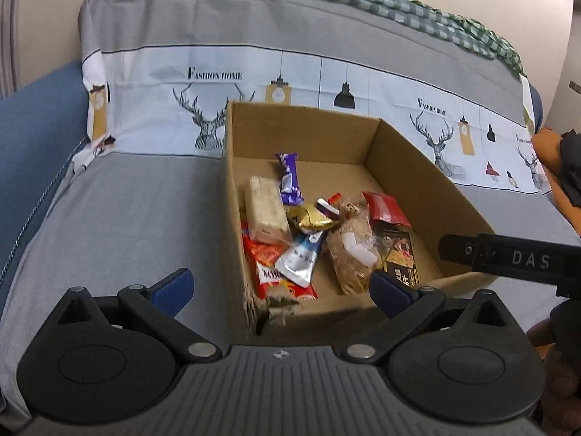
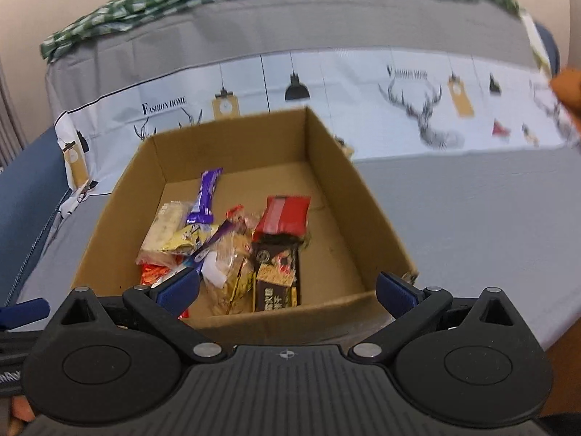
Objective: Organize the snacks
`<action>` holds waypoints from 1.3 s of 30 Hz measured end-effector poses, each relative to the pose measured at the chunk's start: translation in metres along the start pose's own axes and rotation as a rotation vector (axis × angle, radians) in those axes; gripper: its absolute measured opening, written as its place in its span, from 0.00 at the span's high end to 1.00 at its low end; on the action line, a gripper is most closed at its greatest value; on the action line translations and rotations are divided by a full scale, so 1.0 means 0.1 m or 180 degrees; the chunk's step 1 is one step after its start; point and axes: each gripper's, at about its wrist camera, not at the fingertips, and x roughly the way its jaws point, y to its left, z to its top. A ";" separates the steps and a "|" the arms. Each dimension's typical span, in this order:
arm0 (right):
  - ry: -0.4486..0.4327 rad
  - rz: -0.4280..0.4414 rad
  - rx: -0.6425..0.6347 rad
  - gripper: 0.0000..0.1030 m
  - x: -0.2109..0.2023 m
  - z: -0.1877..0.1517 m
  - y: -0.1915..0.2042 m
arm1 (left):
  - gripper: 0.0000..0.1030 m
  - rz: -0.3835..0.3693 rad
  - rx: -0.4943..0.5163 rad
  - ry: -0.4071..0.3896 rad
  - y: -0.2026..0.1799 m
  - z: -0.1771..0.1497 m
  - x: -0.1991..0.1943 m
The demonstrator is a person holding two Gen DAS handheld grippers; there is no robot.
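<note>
Left wrist view shows me the cardboard box (image 1: 399,152) sitting on the grey-covered sofa (image 1: 120,218), snacks heaped toward its near left corner. My left hand-held gripper (image 1: 281,292) hangs wide open with nothing between its jaws; the right hand-held gripper (image 2: 287,290) is just as wide and empty, over the box's near wall. I reckon both are free to fetch or tidy. For a clean pick I'd go for a top-lying piece and close across its narrow width. The purple bar (image 1: 289,178) lies flat, long axis running toward the far wall. The dark chocolate pack (image 2: 277,276) points the same way, beside the red packet (image 2: 285,214).
</note>
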 end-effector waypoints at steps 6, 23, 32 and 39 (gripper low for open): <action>-0.0009 -0.0072 0.0092 0.01 0.11 0.01 -0.03 | 0.00 -0.0100 -0.0256 0.0026 0.09 0.08 0.05; -0.0251 -0.0127 -0.0338 0.01 0.02 0.01 0.19 | 0.00 -0.0173 -0.0332 0.0028 0.14 0.16 0.03; -0.0311 -0.0117 -0.0447 0.01 0.00 -0.02 0.26 | 0.00 -0.0144 -0.0302 0.0018 0.12 0.17 0.03; -0.0353 -0.0120 -0.0529 0.01 -0.02 -0.03 0.31 | 0.00 -0.0156 -0.0270 -0.0002 0.11 0.16 0.03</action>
